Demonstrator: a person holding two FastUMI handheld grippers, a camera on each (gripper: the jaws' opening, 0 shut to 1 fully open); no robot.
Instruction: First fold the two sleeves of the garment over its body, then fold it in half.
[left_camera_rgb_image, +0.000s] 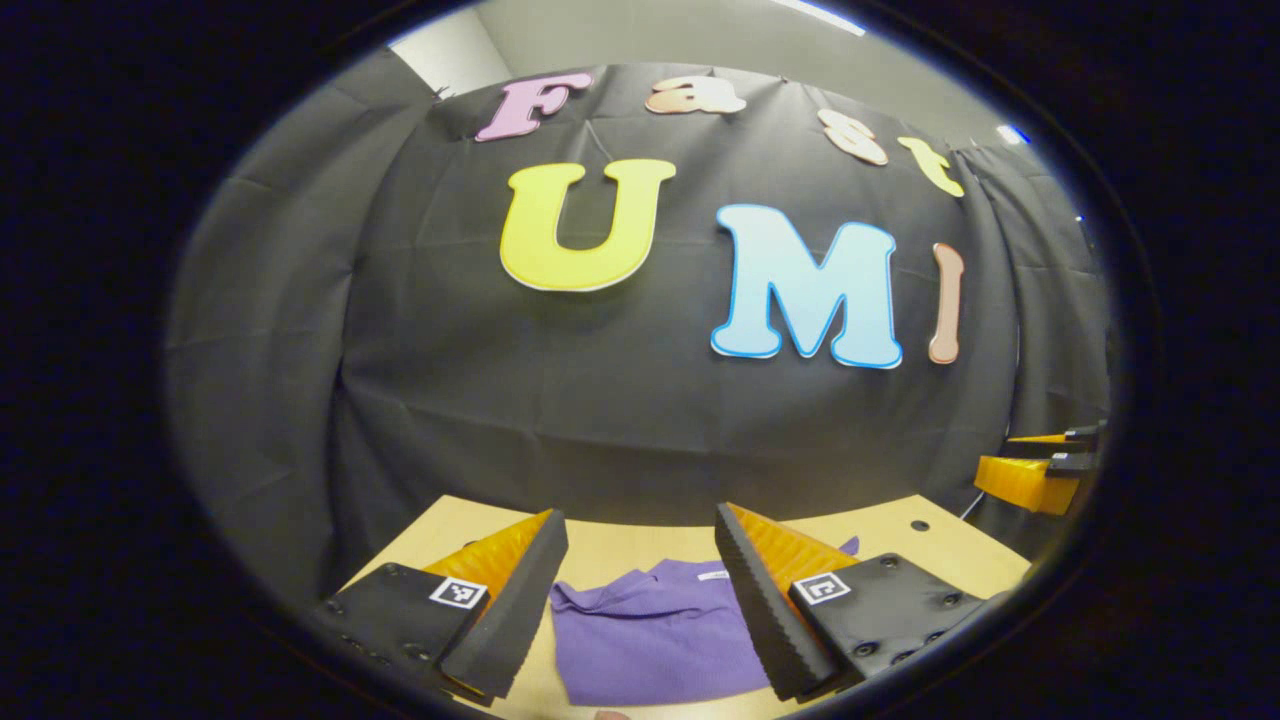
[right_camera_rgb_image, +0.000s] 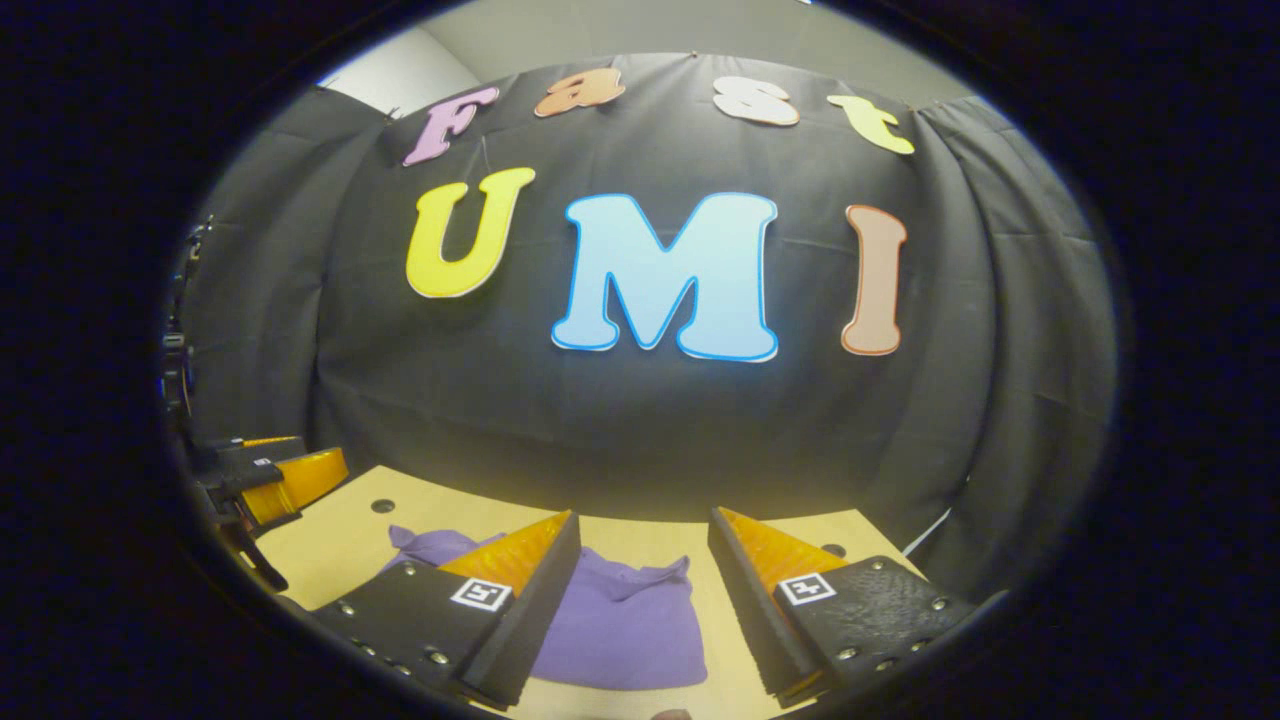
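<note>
Below the left gripper (left_camera_rgb_image: 632, 590), whose fingers are spread wide and hold nothing, the purple garment (left_camera_rgb_image: 650, 640) is seen lying on the bench (left_camera_rgb_image: 620, 550), partly between those fingers. Further right, the right gripper (right_camera_rgb_image: 640, 590) is likewise held spread and empty above the cloth, which lies bunched toward its left finger. How far the folding stands cannot be settled: a collar shows, but the sleeves are not clearly made out. A slip is risked if only one thin layer is pinched, since the knit could be dragged crooked across the smooth wood.
</note>
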